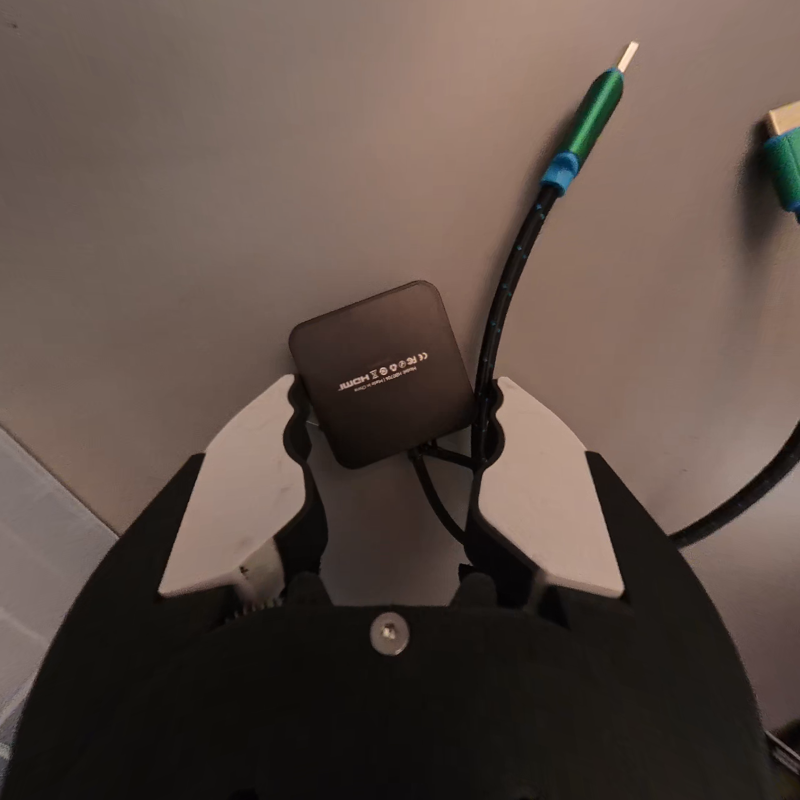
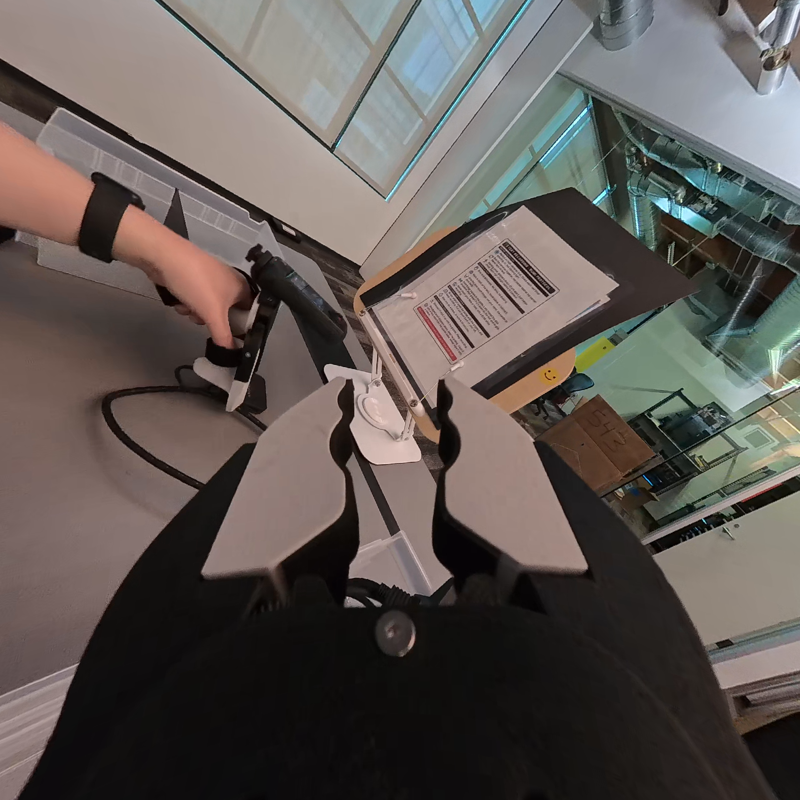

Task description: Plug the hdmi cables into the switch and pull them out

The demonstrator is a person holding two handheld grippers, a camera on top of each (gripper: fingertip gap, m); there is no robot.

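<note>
On the grey table, the left claw straddles the switch, spread apart; the right claw gapes empty.

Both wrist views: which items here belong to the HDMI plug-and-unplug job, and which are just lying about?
Job:
- black switch, between the left gripper fingers
- green-shelled HDMI cable, unplugged
- second green HDMI plug, at the right edge
- right gripper, open and empty

Lying about:
- instruction sheet on its stand
- clear plastic bin
- cardboard box

The left tongs stand wide apart and low, gripped by a bare hand. The right tongs are raised, apparently open and empty.
</note>
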